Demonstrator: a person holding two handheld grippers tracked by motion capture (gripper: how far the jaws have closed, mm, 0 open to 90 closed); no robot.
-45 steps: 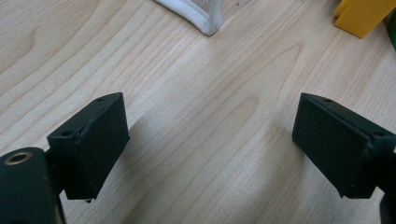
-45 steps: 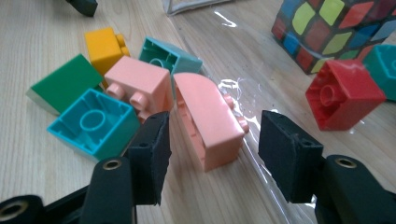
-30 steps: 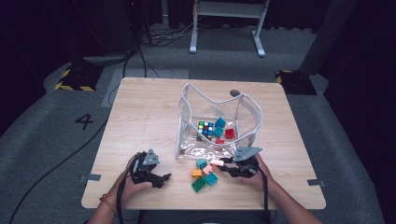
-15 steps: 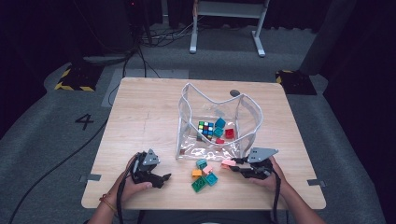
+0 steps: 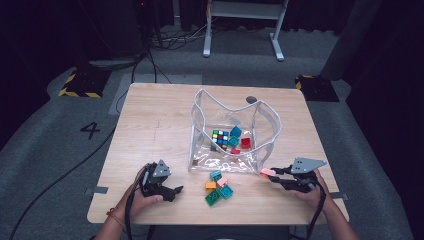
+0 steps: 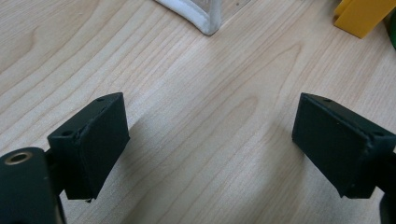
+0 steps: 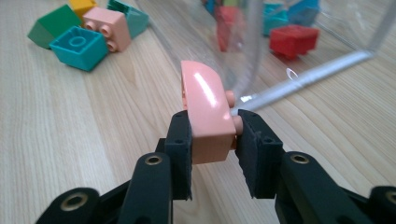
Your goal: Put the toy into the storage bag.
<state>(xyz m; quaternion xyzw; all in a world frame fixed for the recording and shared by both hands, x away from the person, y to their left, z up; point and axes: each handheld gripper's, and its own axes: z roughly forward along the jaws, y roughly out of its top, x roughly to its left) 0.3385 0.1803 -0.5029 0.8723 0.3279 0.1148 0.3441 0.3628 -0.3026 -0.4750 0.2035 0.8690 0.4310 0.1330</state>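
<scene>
Right gripper (image 7: 212, 135) clamps a pink brick (image 7: 205, 114) beside the bag (image 5: 200, 130); left gripper (image 6: 210, 144) gapes empty. Several bricks are bagged; five (image 5: 218, 187) remain outside.

This looks like a dark test room or studio. A light wooden table (image 5: 150, 120) stands alone on grey carpet (image 5: 45, 165). Black cables (image 5: 150, 60) run over the floor. Yellow and black warning tape (image 5: 77, 93) marks a spot, and a big number four (image 5: 91, 130) is stuck down. Behind stands a grey metal stand (image 5: 242, 27).
</scene>
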